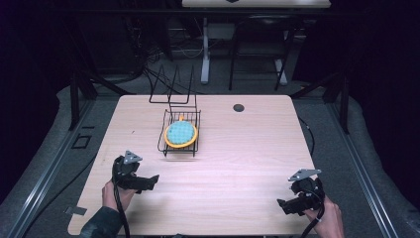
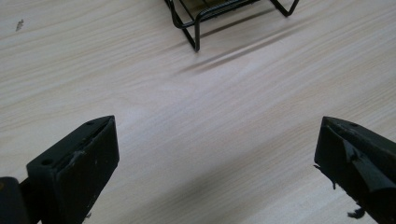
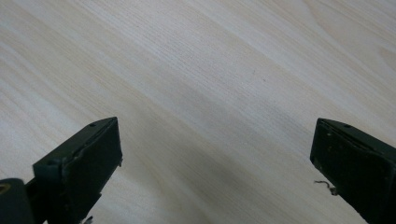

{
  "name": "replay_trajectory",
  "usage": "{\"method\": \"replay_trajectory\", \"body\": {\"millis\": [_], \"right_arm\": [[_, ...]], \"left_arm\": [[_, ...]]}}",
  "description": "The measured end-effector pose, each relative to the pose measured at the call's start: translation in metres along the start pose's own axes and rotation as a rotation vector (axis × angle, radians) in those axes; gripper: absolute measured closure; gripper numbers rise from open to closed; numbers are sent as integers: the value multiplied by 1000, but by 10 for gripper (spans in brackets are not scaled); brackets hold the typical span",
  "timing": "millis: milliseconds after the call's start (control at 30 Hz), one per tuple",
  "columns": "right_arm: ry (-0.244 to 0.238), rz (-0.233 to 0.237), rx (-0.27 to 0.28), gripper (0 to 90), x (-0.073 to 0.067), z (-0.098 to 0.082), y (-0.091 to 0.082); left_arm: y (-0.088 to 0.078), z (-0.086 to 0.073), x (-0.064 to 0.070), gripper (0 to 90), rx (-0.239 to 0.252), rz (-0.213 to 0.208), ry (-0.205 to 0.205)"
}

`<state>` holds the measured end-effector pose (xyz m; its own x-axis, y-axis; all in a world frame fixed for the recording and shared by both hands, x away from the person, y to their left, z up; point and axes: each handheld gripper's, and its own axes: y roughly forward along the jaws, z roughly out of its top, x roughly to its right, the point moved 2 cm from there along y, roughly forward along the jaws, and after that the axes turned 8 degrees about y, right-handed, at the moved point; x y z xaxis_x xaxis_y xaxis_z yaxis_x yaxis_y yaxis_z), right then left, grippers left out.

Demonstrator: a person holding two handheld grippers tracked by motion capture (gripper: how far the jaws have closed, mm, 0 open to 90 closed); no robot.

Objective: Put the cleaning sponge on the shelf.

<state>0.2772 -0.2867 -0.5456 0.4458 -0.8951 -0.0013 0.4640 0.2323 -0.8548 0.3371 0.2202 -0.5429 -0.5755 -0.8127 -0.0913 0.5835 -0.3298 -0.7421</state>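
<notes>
A black wire rack point(image 1: 181, 130) stands on the wooden table point(image 1: 237, 163) toward the back, slightly left of centre. A round plate with an orange rim and a light blue middle point(image 1: 181, 134) lies in its lower basket. My left gripper point(image 1: 151, 182) hovers low near the front left, open and empty, with the rack's front corner point(image 2: 196, 32) ahead of it. My right gripper point(image 1: 283, 206) is at the front right, also open with nothing between its jaws, over bare wood point(image 3: 210, 93).
A small dark round hole point(image 1: 238, 107) sits in the table near its back edge. Beyond the table are desk legs and cables on a grey floor. Bare wood stretches between the two grippers.
</notes>
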Motion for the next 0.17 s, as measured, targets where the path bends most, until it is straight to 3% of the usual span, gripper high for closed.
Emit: {"method": "replay_trajectory", "body": {"millis": [167], "right_arm": [[-1,1,0,16,0,0,0]], "left_arm": [[3,0,-1,0,-18,-3,5]]}}
